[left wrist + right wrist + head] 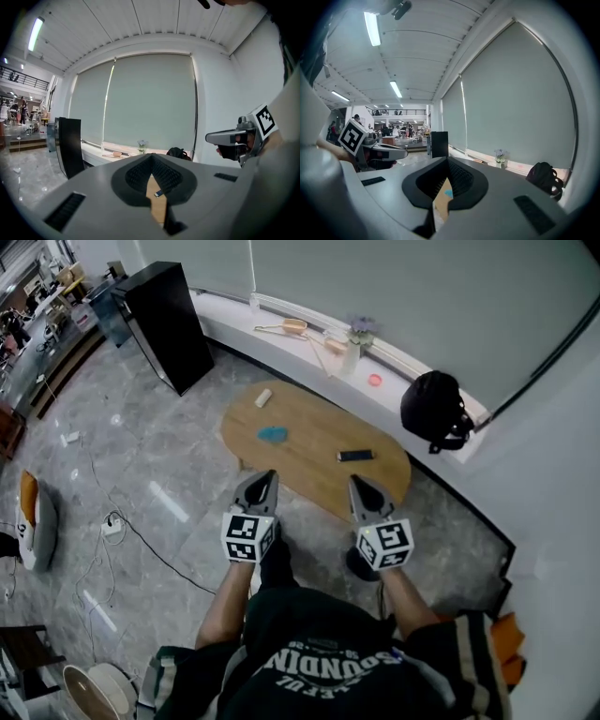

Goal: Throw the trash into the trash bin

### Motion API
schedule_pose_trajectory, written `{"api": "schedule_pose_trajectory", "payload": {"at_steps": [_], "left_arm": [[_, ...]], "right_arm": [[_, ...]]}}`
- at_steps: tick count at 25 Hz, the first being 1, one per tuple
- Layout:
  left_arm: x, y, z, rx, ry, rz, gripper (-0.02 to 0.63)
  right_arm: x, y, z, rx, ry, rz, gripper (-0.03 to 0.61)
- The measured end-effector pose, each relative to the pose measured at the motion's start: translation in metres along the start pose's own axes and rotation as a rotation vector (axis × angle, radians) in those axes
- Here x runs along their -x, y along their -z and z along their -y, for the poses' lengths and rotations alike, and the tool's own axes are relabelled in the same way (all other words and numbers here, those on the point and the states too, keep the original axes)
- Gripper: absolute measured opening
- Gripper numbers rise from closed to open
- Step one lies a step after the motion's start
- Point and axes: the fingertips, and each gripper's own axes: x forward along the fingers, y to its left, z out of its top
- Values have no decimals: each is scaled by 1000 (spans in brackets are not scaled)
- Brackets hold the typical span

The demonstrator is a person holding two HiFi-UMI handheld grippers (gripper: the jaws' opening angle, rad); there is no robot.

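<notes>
The left tool (269, 476) and the right tool (356, 481) are held side by side before the person, each with its jaws together and nothing between them. Just beyond their tips stands an oval wooden bench (319, 427). On it, ahead of the left tool and well apart from it, lies a teal scrap (273, 434), possibly crumpled trash. A white roll (263, 397) lies farther off, at the bench's far edge. A dark flat thing (355, 456) rests ahead of the right tool.
</notes>
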Motion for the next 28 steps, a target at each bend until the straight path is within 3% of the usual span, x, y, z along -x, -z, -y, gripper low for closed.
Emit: {"api": "schedule_pose_trajectory", "payload": {"at_steps": [10, 17, 28], "left_arm": [[-130, -22, -121, -53, 117, -58, -1], [-194, -25, -183, -36, 185, -135, 0], [-260, -29, -240, -22, 171, -125, 0]], "right_arm": [[-167, -26, 24, -27, 73, -44, -2], [-251, -42, 37, -50, 120, -62, -2], [-356, -25, 43, -91, 48, -116, -2]]}}
